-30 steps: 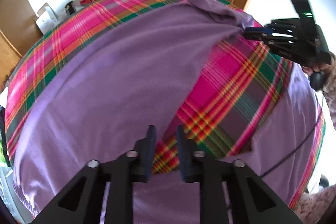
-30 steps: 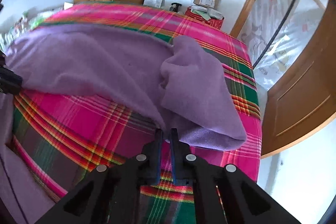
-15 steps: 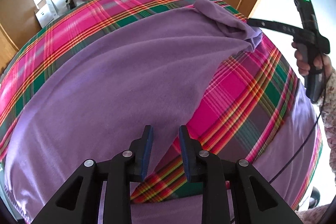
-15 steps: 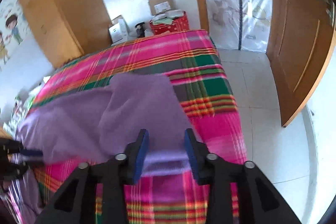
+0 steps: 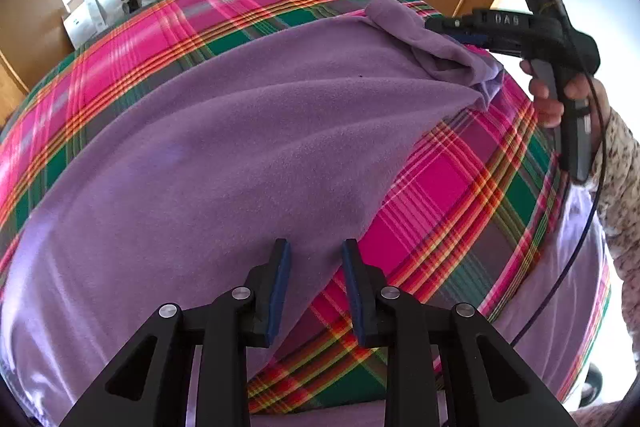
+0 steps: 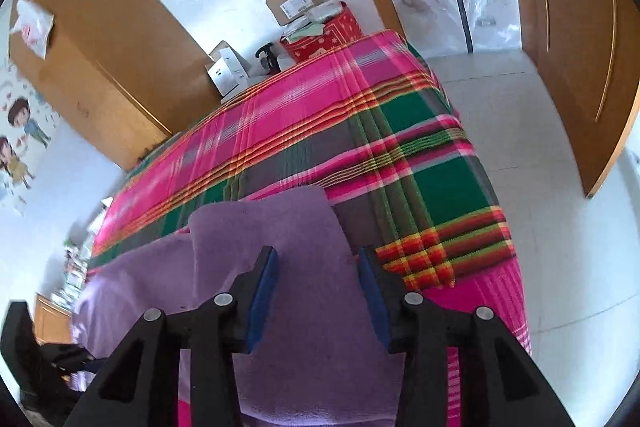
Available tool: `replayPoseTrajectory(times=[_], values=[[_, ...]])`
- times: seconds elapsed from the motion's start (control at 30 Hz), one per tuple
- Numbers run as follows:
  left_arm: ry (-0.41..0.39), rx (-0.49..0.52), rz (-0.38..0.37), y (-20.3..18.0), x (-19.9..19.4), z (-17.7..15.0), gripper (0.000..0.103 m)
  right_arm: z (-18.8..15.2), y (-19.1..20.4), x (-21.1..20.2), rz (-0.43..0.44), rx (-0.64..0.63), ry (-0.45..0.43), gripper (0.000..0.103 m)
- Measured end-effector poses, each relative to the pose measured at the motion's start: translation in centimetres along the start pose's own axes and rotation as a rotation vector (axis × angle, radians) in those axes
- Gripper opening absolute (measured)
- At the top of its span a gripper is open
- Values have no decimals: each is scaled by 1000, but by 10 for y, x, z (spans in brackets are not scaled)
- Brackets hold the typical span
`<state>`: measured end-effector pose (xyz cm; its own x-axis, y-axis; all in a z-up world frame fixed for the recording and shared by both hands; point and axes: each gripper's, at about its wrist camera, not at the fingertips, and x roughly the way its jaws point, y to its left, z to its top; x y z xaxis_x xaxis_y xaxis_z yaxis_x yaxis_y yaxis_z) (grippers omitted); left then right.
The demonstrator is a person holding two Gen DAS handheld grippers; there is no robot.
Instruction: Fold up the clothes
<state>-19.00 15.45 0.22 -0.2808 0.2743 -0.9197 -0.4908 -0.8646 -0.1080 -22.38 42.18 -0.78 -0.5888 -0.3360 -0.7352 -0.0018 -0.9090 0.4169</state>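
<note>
Purple garment (image 5: pixel 224 163) lies spread across the bed's plaid cover (image 5: pixel 452 195), and its slanting edge runs between the parted fingers of the left claw (image 5: pixel 314 287), which stand narrowly apart with nothing pinched. At the far corner the right claw (image 6: pixel 318 301) hovers over the folded-over flap (image 6: pixel 288 239), its jaws closing from a medium gap, pads clear of the cloth. Beyond the flap's edge, bare plaid stretches to the bed's end, tiled floor (image 6: pixel 520 115) lies open beside it, and boxes (image 6: pixel 292 1) crowd the wall.
</note>
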Motion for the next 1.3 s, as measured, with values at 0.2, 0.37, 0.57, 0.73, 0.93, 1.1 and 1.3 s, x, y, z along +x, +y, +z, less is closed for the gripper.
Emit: replayPoseTrajectory(times=[0.2,0.37,0.57,0.73,0.93,1.1,1.3], values=[[3,-5,12,-4,0,2,30,-4,12,-6,-77,-73,-35,6],[3,-13,11,-4,0,2,30,-1,0,-36,-147,-1,-172,6],[1,-16,18,-5,0,3,30,-4,-22,-64,-324,61,-298,6],[1,-6,23,-7,0,2,30,-6,-55,-74,-426,169,-331,6],[-6,39,60,-14,-3,-1,30,-9,-80,-54,-479,264,-227,6],[-12,95,96,-21,-4,-4,30,-10,-89,-49,-479,315,-246,7],[-15,75,62,-13,-3,-1,30,-12,-105,-79,-448,412,-332,6]])
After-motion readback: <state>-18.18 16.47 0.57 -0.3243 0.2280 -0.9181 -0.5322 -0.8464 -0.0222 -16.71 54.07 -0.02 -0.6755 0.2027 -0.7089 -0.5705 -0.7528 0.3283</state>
